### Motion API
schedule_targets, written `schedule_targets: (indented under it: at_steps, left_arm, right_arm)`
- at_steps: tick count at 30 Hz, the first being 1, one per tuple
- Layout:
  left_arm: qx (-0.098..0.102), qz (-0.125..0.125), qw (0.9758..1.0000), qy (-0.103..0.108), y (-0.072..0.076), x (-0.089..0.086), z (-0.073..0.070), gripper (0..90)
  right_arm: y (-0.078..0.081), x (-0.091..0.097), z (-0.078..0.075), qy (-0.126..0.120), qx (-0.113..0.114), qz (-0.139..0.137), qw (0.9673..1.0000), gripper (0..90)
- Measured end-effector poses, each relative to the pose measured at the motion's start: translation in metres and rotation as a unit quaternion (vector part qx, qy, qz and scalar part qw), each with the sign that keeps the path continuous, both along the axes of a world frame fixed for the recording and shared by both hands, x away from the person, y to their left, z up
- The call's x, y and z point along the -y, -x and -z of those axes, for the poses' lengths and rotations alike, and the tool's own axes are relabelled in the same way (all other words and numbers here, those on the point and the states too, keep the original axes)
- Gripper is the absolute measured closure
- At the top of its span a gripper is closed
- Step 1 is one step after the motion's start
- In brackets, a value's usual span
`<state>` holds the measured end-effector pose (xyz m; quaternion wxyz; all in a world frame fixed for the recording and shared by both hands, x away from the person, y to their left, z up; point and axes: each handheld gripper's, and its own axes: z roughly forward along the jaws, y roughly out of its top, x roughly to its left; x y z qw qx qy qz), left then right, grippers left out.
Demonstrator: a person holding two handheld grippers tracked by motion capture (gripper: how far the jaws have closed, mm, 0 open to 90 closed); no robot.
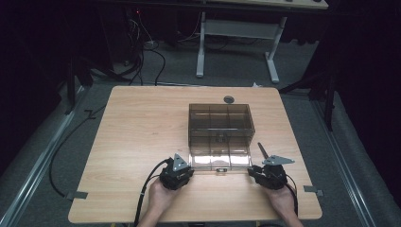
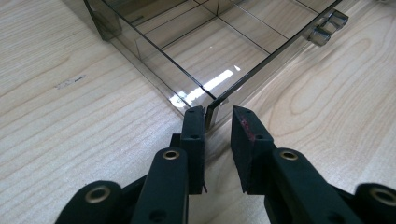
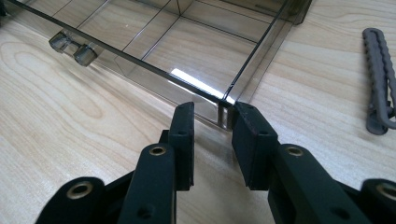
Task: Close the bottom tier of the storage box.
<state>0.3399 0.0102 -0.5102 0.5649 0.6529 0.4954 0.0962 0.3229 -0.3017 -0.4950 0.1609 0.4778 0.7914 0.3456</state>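
A smoky clear plastic compartment box [image 1: 220, 124] lies open mid-table, its flat near half [image 1: 220, 158] facing me with two latch tabs [image 2: 327, 25] [image 3: 72, 46] on the front edge. My left gripper [image 1: 189, 166] [image 2: 217, 123] is at the near left corner. That corner stands between the parted jaws, against the left-hand one and apart from the other. My right gripper [image 1: 250, 171] [image 3: 214, 119] is at the near right corner, which sits between its parted jaws beside the right-hand one. Both are low over the wooden table [image 1: 142, 132].
A grey ribbed strip [image 3: 378, 79] [image 1: 262, 150] lies on the table just right of the box. A round grommet [image 1: 229, 99] sits behind the box. Beyond the table are a white desk frame [image 1: 236, 42] and floor cables [image 1: 142, 56].
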Motion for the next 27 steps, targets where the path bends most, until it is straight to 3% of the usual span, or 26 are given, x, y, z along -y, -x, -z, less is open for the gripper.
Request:
schedule_targets:
  at_steps: [25,26,27]
  left_arm:
    - [-0.005,0.004,0.9999,0.010,0.014,-0.004,0.000,75.0]
    - [-0.007,0.004,0.9999,0.012,0.014,-0.005,0.000,74.5]
    - [-0.002,-0.008,0.9993,0.036,0.013,-0.002,0.000,73.7]
  right_arm:
    - [0.018,-0.002,0.001,-0.004,0.003,-0.007,1.0000,68.5]
    - [0.018,-0.002,0.000,-0.004,0.001,-0.008,1.0000,68.3]
    - [0.018,-0.002,0.000,-0.006,-0.001,-0.007,1.0000,67.9]
